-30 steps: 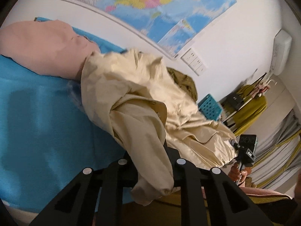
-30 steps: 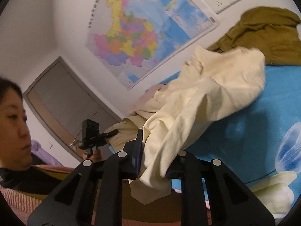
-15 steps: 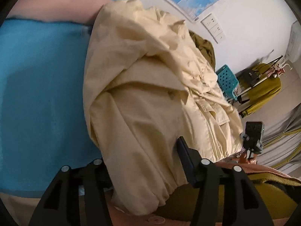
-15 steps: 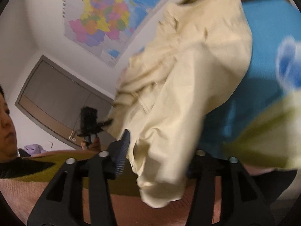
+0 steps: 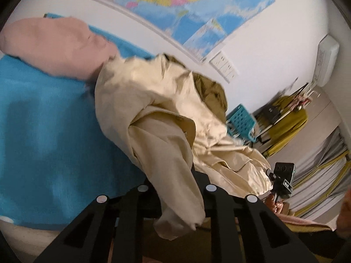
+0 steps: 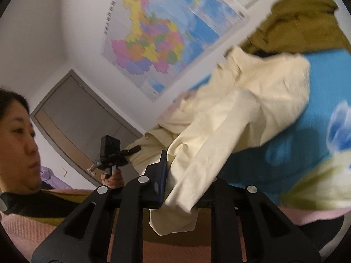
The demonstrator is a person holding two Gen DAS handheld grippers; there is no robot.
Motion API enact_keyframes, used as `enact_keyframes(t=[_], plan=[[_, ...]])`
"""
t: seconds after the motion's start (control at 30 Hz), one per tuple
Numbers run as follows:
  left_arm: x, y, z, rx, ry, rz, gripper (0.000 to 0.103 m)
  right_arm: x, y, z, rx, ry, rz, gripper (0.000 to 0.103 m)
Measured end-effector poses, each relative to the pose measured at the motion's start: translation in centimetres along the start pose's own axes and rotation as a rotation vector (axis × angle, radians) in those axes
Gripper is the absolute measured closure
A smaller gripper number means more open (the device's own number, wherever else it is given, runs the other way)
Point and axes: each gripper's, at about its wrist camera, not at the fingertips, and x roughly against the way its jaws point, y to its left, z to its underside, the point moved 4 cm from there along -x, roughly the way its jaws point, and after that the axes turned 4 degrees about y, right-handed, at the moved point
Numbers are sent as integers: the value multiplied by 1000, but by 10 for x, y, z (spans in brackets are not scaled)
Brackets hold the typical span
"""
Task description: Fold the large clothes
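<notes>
A large cream jacket (image 5: 158, 118) is lifted above the blue bed cover (image 5: 43, 131), hanging crumpled between my two grippers. My left gripper (image 5: 175, 188) is shut on one corner of the jacket, and cloth spills down over its jaws. My right gripper (image 6: 184, 184) is shut on another corner of the jacket (image 6: 241, 114). The right gripper shows in the left wrist view (image 5: 283, 179), low right. The left gripper shows in the right wrist view (image 6: 111, 151), left of centre. The fingertips are hidden by cloth.
A pink garment (image 5: 54, 46) lies at the far left of the bed and an olive garment (image 6: 302, 24) lies by the wall. A map (image 6: 162, 35) hangs on the wall. A teal basket (image 5: 241, 122) and a clothes rack (image 5: 285, 114) stand at the right.
Half a second ago both grippers stood open around the jacket low over the bed. Now both are shut on it and have raised it, and the cloth hangs stretched between them.
</notes>
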Motion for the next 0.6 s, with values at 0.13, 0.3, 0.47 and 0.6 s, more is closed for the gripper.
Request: enact_keyframes(t=[0.13,0.3,0.47,0.6], plan=[[7,0,-15,6,-11,12,87,3,4,-18,9,-38,6,86],[6,2,-38,37,7,23,87,-4,-1,-41,-29,-60,-10,86],[1,-5,-66,35,10,25,87,-4,-7,-66,-45,-89,-7,86],[-5,-9,-95,35,22,16,87,-7,-15,-92,-68,-114,6,86]])
